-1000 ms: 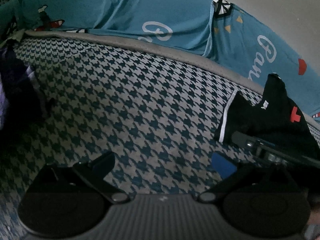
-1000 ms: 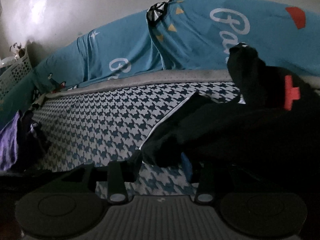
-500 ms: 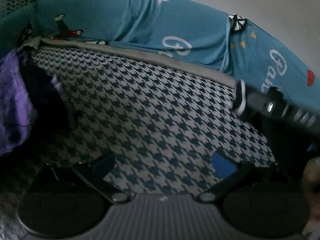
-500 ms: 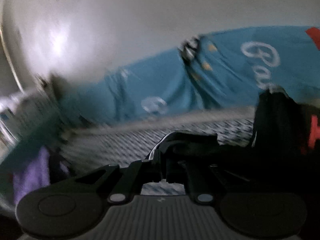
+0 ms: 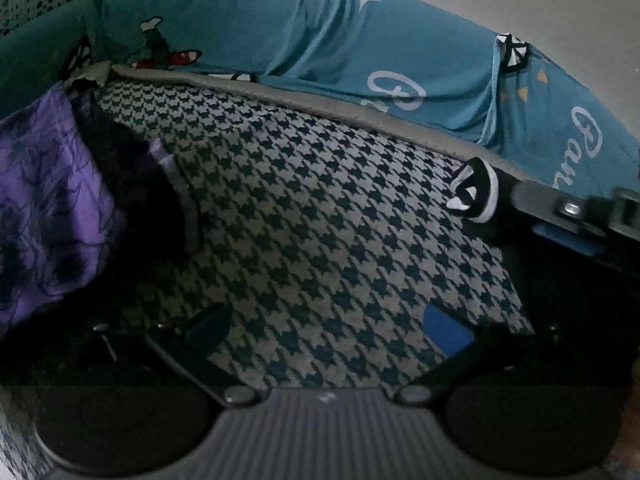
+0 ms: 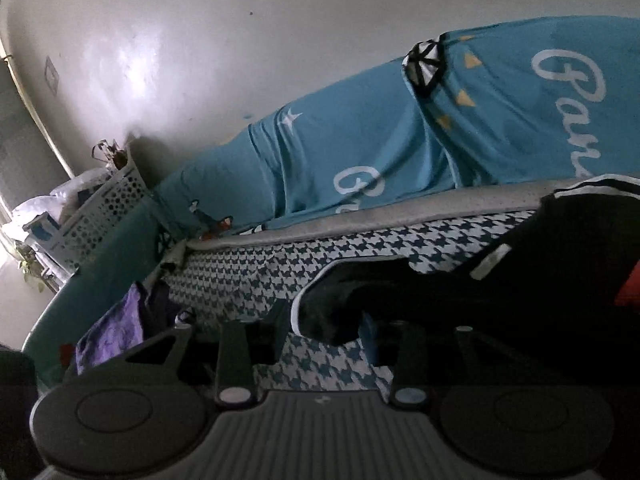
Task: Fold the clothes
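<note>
- The houndstooth bed cover (image 5: 320,208) is your folding surface, and a wide bare stretch of it lies in front of your left gripper (image 5: 326,328); the teal printed sheet (image 5: 312,40) runs along its far edge.
- The black garment (image 6: 520,292) with white trim is the piece in hand. It sits bunched on the cover's right side, one edge pinched by your right gripper (image 6: 324,332), whose jaws are clamped on the cloth.
- A purple garment (image 5: 44,208) lies heaped at the cover's left edge, well apart from the black one.
- Your left gripper's jaws stand spread wide with nothing between them, low over the bare cover.
- To do this well, I'd judge you should keep the right pinch firm on the trimmed edge, draw the garment out over the bare stretch, and take a second edge with the left before creasing.
</note>
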Demonstrator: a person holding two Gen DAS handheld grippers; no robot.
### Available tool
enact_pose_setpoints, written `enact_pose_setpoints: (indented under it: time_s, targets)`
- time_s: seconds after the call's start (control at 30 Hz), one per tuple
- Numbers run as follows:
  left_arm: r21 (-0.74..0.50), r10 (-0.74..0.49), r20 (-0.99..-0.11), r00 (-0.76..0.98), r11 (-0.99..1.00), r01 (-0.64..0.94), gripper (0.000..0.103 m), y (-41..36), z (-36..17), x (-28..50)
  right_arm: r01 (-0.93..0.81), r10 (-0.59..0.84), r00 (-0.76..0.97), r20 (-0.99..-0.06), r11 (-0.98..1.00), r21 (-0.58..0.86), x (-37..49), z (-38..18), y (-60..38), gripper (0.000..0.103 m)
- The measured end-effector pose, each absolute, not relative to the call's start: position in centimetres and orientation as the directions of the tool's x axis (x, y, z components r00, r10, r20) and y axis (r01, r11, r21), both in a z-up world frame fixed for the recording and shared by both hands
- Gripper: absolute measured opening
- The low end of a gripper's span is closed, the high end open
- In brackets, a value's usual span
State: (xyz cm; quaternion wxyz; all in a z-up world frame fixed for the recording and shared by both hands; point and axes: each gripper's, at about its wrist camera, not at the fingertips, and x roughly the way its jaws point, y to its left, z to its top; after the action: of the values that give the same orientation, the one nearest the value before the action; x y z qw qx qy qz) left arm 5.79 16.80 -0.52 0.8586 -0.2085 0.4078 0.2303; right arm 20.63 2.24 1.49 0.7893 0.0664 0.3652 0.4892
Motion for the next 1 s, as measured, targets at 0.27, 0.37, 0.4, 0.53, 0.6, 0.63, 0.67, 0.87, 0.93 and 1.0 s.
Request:
enact_pose_setpoints:
  time_s: [0.27,0.37,0.4,0.53,0.6,0.63,0.67,0.87,0.93,1.0]
  targets:
    - [-0.158,0.212,-0.801,0.56,0.827,-0.539,0.103,15.4,-0.9,6.5,-0.75,0.78,0.329,-0.532,0.558,0.354,19.5,3.3,-0.7,0.037]
    - [-0.154,0.207,-0.803,0.559,0.835,-0.529,0.103,14.9,-1.0,6.7,-0.765,0.73,0.401,-0.553,0.599,0.237,18.4,3.6,-2.4,0.037]
    - [-0.151,0.207,-0.804,0.558,0.836,-0.527,0.103,14.8,-1.1,6.8,-0.765,0.715,0.415,-0.563,0.609,0.209,18.0,3.6,-3.1,0.037]
    - [-0.14,0.205,-0.811,0.548,0.842,-0.521,0.103,14.5,-1.5,6.9,-0.78,0.644,0.464,-0.608,0.622,0.063,16.5,2.4,-4.9,0.039]
    - [-0.134,0.206,-0.814,0.543,0.844,-0.52,0.103,14.3,-1.6,6.9,-0.793,0.601,0.498,-0.625,0.607,-0.048,15.8,1.8,-5.3,0.042]
    - [-0.129,0.208,-0.815,0.541,0.845,-0.519,0.103,14.2,-1.7,6.9,-0.793,0.584,0.512,-0.63,0.604,-0.084,15.7,1.4,-5.5,0.042]
    - [-0.125,0.21,-0.815,0.54,0.846,-0.518,0.103,14.1,-1.8,6.9,-0.791,0.567,0.526,-0.634,0.6,-0.12,15.6,1.1,-5.8,0.042]
    - [-0.119,0.204,-0.816,0.54,0.856,-0.503,0.103,13.7,-2.0,7.1,-0.798,0.502,0.563,-0.656,0.537,-0.273,14.9,-1.5,-6.4,0.044]
    - [-0.115,0.204,-0.818,0.538,0.858,-0.5,0.103,13.5,-2.1,7.3,-0.801,0.479,0.57,-0.668,0.506,-0.321,14.7,-2.5,-6.2,0.047]
    - [-0.114,0.203,-0.819,0.537,0.859,-0.499,0.103,13.5,-2.2,7.3,-0.803,0.456,0.574,-0.68,0.477,-0.358,14.5,-3.6,-5.7,0.047]
